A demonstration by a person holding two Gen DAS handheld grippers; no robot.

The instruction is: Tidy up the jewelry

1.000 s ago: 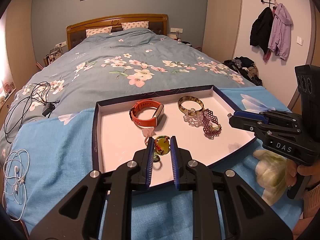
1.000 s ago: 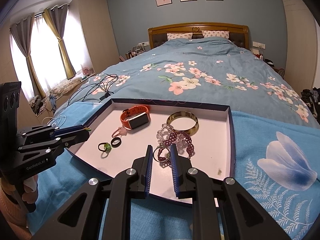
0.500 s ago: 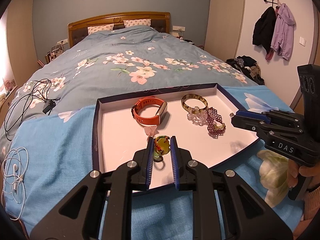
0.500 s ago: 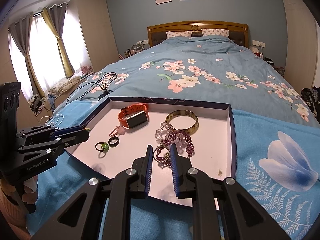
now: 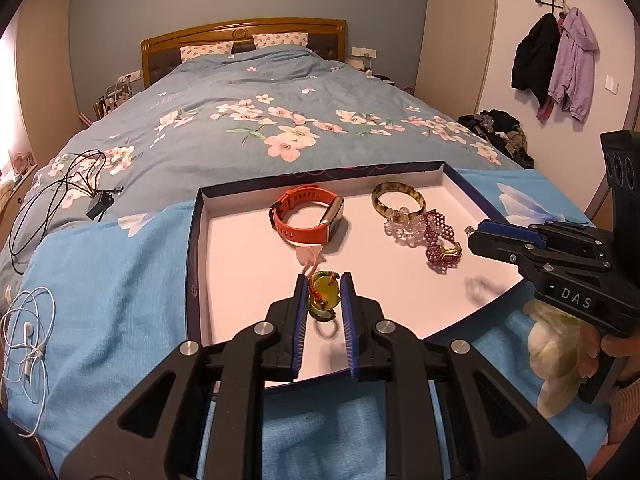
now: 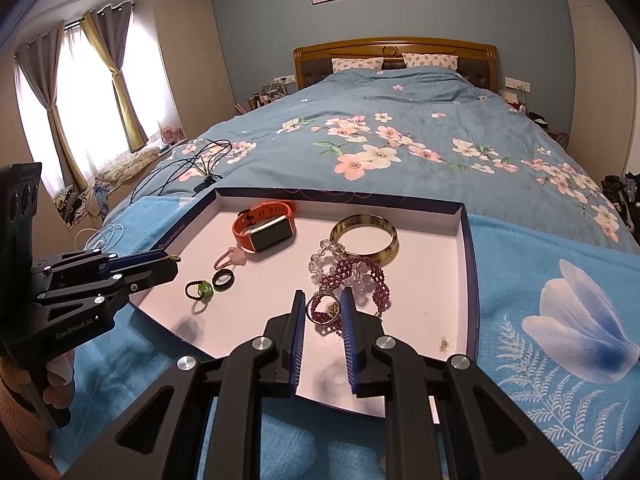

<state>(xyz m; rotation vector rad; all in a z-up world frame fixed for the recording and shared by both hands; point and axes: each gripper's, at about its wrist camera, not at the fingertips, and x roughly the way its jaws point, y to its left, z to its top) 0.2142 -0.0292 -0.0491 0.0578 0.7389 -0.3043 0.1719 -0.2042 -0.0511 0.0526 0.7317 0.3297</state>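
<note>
Left gripper (image 5: 324, 300), jaws nearly closed, pinches a green stone charm with beaded loop (image 5: 325, 295) over the near edge of the navy-walled white tray (image 5: 193, 248). Right gripper (image 6: 323, 308), jaws equally narrow, clamps a thin metal ring (image 6: 308, 307) over that tray's front, beside a purple beaded bracelet (image 6: 360, 276).

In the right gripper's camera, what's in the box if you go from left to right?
Green bead ring → black ring → orange watch → golden bangle → tiny earring, all lying in the box.

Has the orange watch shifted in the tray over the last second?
No. The orange watch sits in the same spot left of the bangle, near the far wall of the tray.
</note>
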